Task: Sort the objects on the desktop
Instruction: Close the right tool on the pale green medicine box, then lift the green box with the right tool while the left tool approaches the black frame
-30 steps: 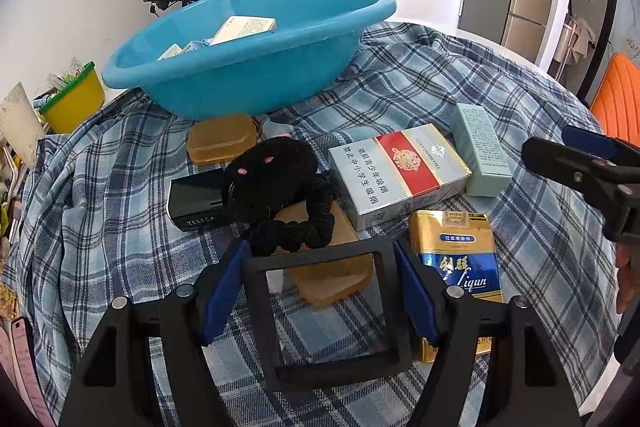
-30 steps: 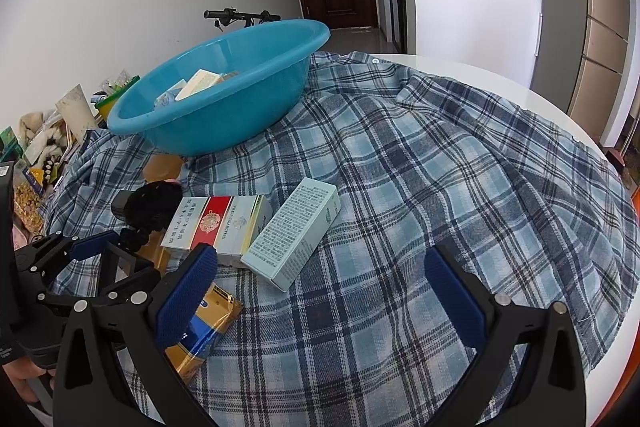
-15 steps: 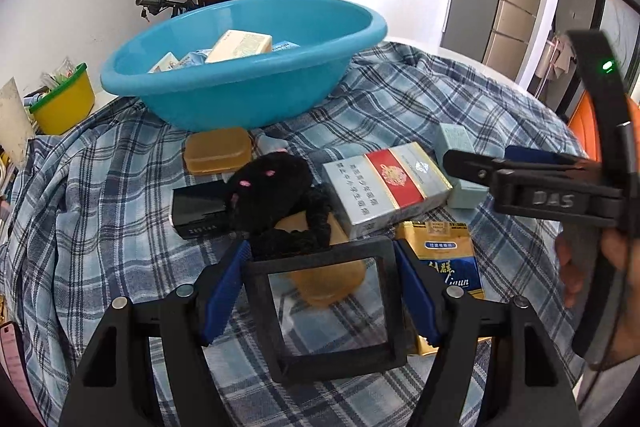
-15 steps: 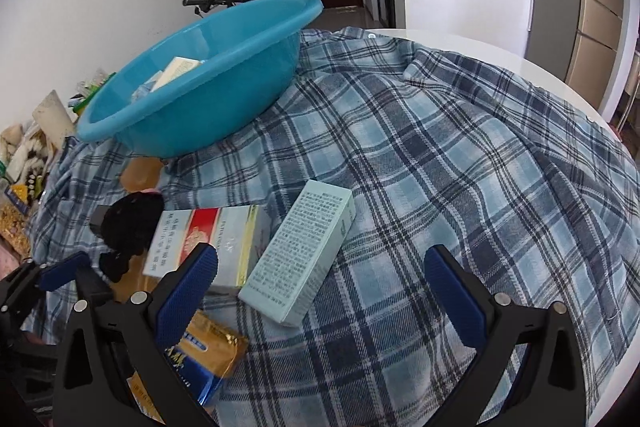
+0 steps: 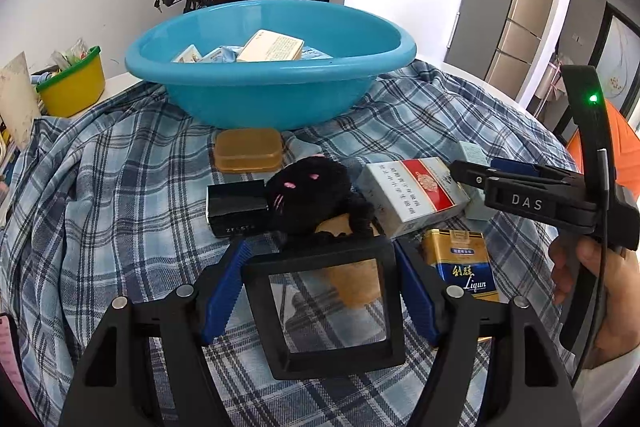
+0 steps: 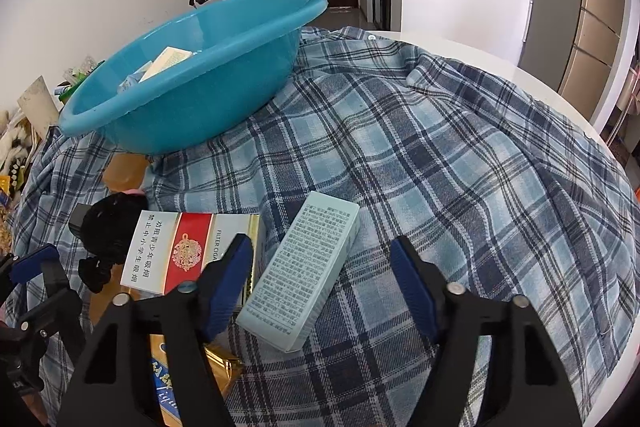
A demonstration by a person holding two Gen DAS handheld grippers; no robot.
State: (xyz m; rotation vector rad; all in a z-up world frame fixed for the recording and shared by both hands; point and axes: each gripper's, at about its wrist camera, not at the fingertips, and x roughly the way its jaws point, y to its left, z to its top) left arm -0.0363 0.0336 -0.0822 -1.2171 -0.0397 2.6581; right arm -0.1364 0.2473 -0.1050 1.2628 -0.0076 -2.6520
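My left gripper (image 5: 320,287) is shut on a black square frame with a clear pane (image 5: 328,307), held low over the plaid cloth. My right gripper (image 6: 324,287) is open, its fingers on either side of a pale green box (image 6: 304,275) lying on the cloth; it also shows in the left wrist view (image 5: 472,167). A blue basin (image 5: 268,63) with several boxes inside stands at the back. In front of it lie an amber case (image 5: 247,150), a black box (image 5: 236,203), a black plush toy (image 5: 316,195), a red-and-white cigarette pack (image 5: 412,191) and a gold-and-blue pack (image 5: 464,263).
A plaid cloth (image 6: 460,147) covers the round table. A yellow tub (image 5: 74,89) stands beyond the table's left edge. Another amber piece (image 5: 352,275) lies under the plush toy. The table's white rim (image 6: 480,51) shows at the far right.
My right gripper has moved forward and down over the pale green box, and its fingers have narrowed around it. My left gripper still holds the frame and has barely moved.
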